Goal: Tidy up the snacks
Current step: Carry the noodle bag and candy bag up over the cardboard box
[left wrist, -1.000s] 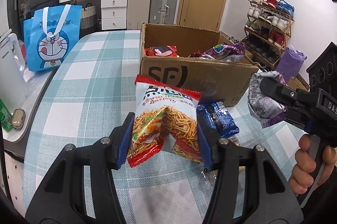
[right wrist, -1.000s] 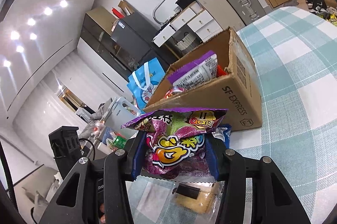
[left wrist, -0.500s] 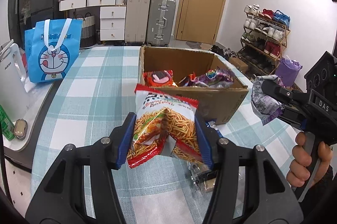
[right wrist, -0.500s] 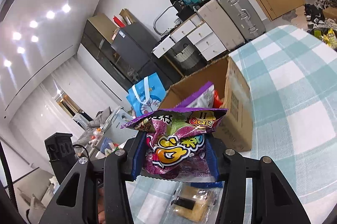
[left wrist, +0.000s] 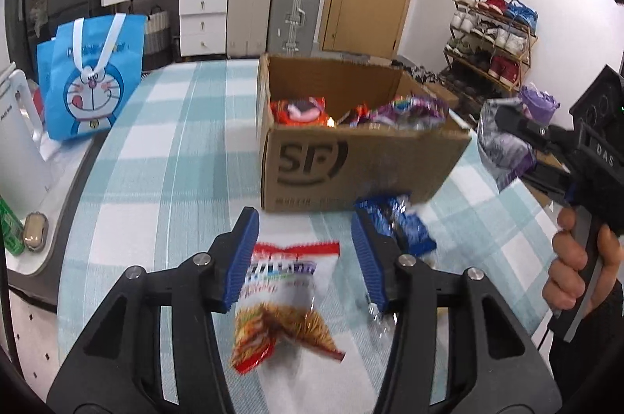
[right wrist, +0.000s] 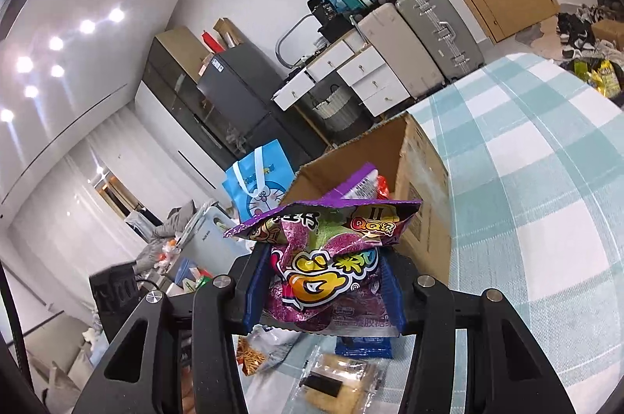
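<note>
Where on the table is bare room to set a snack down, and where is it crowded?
Free: checked tablecloth between the cardboard box and the blue cartoon bag. Crowded: in front of the box, where the noodle snack bag and blue packet are.

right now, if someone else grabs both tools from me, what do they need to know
Left tool: jaws have just been closing, yet the red-and-white noodle snack bag sits low between the pads, blurred, apparently not clamped.
Right tool: shut on the crinkled purple foil snack bag, close to the brown cardboard box.
Done: the box holds a red pack and a purple pack.
Left: both bags, the blue wrapped pack in front of the box, and the clear-wrapped biscuit pack.
</note>
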Demonstrator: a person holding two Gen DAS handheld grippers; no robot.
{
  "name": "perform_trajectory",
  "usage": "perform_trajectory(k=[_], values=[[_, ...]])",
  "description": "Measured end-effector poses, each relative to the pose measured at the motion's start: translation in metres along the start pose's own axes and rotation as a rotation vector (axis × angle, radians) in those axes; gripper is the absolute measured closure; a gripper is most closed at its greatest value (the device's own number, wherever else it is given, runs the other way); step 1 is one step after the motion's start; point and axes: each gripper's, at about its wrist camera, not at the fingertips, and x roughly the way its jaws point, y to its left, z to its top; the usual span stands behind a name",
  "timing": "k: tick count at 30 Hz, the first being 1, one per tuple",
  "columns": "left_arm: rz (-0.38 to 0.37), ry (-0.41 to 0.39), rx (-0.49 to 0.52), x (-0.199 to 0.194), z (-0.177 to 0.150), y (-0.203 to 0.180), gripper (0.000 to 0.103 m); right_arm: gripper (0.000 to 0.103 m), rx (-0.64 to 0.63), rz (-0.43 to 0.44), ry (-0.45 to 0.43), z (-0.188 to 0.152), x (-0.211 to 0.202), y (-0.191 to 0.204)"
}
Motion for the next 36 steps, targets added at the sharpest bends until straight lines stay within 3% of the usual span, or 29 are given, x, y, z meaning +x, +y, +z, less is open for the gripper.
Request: perform_trajectory(k=[2,6,7,8,9,11,22,29,36], values=[[-0.011,0.043,0.011,0.002,-0.01,0.002,0.032,0.053,0.005,-0.002,0.005,-0.001,0.002,-0.001],[0.032,0.103,0.072,0.017,-0.03,-0.002,0.026,0.053,-0.006,0.002,0.013,-0.001,0.006,0.0],[0.049,0.127,0.082,0.024,-0.033,-0.003,0.028,0.053,-0.011,0.001,0.012,-0.002,0.007,0.001],[0.072,0.161,0.088,0.033,-0.038,-0.003,0.043,0.053,-0.019,-0.002,0.013,-0.002,0.007,0.003],[0.088,0.179,0.086,0.041,-0.041,-0.001,0.05,0.053,-0.025,-0.003,0.014,-0.003,0.007,0.004],[0.082,0.155,0.085,0.042,-0.045,-0.002,0.058,0.053,-0.028,-0.003,0.015,-0.003,0.009,0.006],[0.015,-0.057,0.017,-0.014,-0.009,-0.005,0.058,0.053,-0.039,-0.006,0.008,0.001,0.008,0.009],[0.019,-0.126,0.011,-0.023,0.035,-0.015,0.058,0.053,-0.095,-0.022,-0.007,0.018,0.008,0.025],[0.02,-0.141,-0.005,-0.002,0.084,-0.025,0.058,0.053,-0.119,-0.049,0.0,0.044,0.023,0.036]])
